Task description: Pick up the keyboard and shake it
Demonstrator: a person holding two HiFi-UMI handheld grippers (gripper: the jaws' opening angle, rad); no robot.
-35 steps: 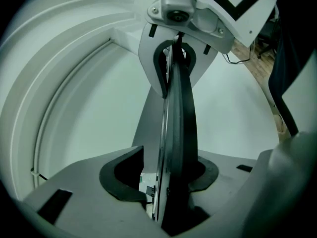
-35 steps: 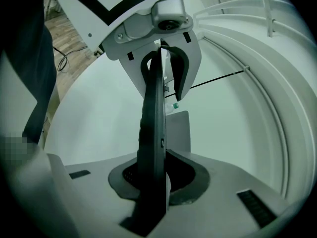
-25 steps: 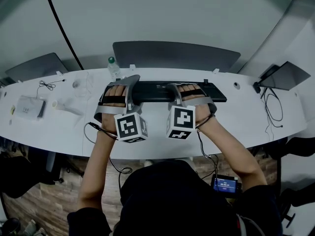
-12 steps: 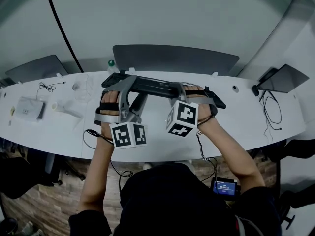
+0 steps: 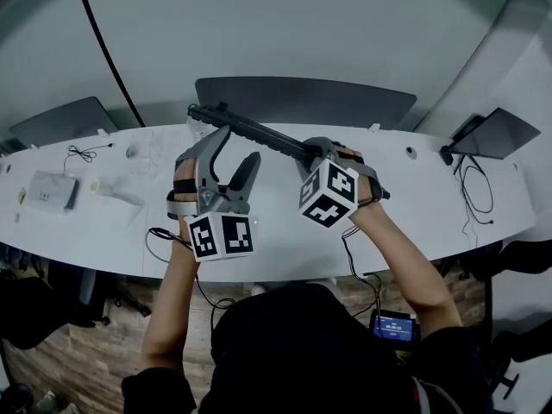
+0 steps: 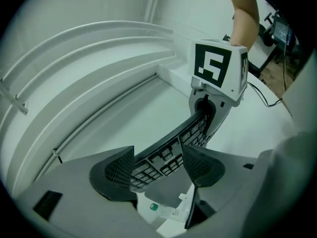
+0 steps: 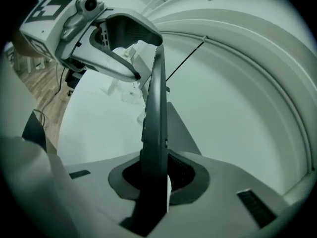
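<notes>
Keyboard (image 5: pixel 259 133) hanging in air over table's (image 5: pixel 95 222) far edge, clear of surface, tilting: left end riding high, right end sitting lower. Left gripper (image 5: pixel 239 145) clamping keyboard near left end, pads (image 6: pixel 116 170) pressing on both sides, keys showing between them. Right gripper (image 5: pixel 315 151) gripping keyboard's right part, jaws sitting tight on thin body seen edge-on. Bottle (image 6: pixel 163 211) showing on table beneath left jaws.

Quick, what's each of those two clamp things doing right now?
Left gripper: closed on one end of the keyboard, jaws wide across it.
Right gripper: closed on the keyboard's other end, clamped across its thickness.
</notes>
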